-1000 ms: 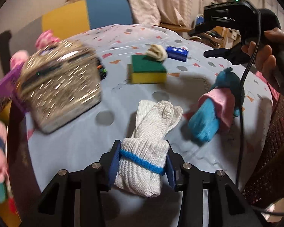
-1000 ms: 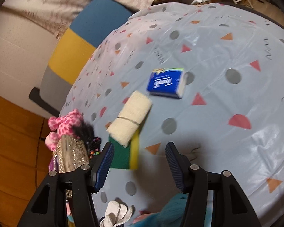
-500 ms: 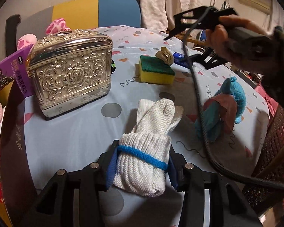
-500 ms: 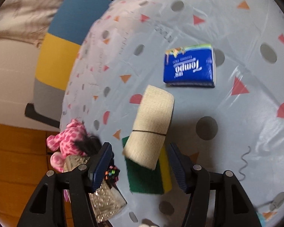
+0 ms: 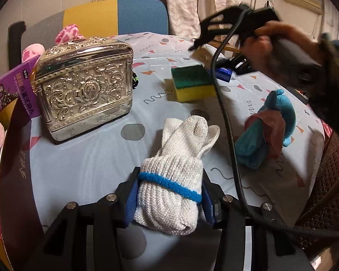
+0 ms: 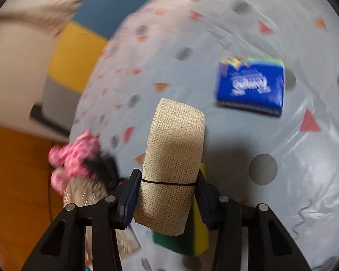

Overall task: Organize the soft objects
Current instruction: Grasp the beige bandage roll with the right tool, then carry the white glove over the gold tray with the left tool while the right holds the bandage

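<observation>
Left wrist view, left to right. A purple booklet leaned at the table's left edge, with a pink leopard-print plush behind it near the far-left edge. Just beside them stood an embossed silver box, upright on the patterned tablecloth. At the near edge the left gripper was clamped on the cuff end of rolled white knit gloves, both blue pads pressed into the knit at the blue band; the finger ends lay on the cloth, pointing toward the table's centre. Beyond them, toward the far edge, a green-and-yellow sponge sat green side up. Near the right edge lay a teal and pink glove bundle, apart from the white gloves. The right hand's tool hung above the far-right part of the table, motion-blurred.

Right wrist view, left to right. The plush and silver box showed at the table's left edge, blurred. The right gripper was closed around a rolled beige gauze bandage, gripping it at its black elastic band; the roll looked lifted clear of the sponge beneath, though blur made contact hard to judge. A blue Tempo tissue pack lay flat farther right, well apart from the bandage.
</observation>
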